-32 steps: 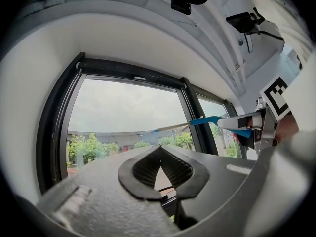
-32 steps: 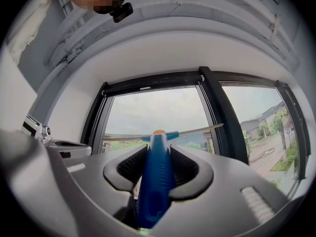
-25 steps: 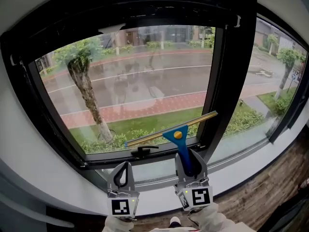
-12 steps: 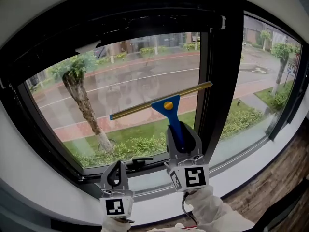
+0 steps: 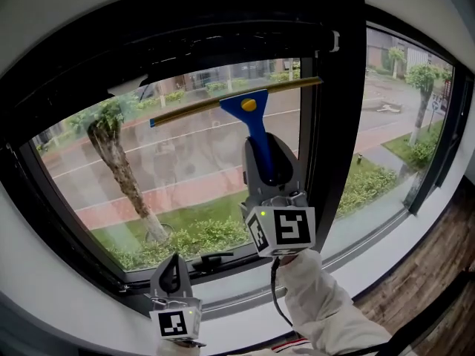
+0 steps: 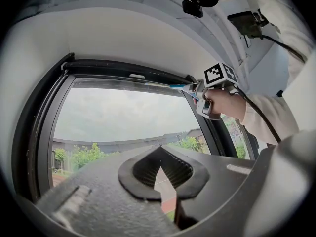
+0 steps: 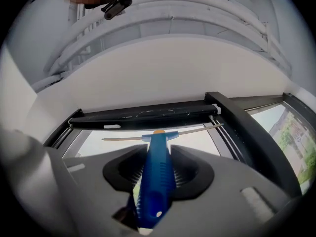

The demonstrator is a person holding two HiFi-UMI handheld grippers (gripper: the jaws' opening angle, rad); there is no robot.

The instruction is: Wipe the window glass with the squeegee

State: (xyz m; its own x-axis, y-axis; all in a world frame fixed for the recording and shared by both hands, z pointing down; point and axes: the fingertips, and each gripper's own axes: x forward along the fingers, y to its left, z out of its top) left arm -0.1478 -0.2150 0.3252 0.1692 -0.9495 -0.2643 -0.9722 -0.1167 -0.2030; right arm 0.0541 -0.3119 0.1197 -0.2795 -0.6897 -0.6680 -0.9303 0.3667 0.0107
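The squeegee (image 5: 256, 132) has a blue handle and a long brass-coloured blade. Its blade lies against the top of the window glass (image 5: 185, 176), tilted up to the right. My right gripper (image 5: 269, 165) is raised and shut on the blue handle, and the right gripper view shows the handle (image 7: 155, 177) clamped between the jaws with the blade (image 7: 163, 132) just under the black upper frame. My left gripper (image 5: 174, 267) hangs low by the sill, shut and holding nothing. In the left gripper view its jaw tips (image 6: 161, 147) meet, and the right gripper (image 6: 207, 90) is up at the right.
A thick black mullion (image 5: 334, 139) stands right of the pane, just past the blade's right end. A black window handle (image 5: 204, 262) sits on the lower frame. A black housing (image 5: 223, 28) runs along the top. A second pane (image 5: 393, 124) and wooden floor (image 5: 423, 288) lie to the right.
My right gripper has carried the squeegee from the bottom of the pane up to its top edge. The left gripper has stayed low near the sill.
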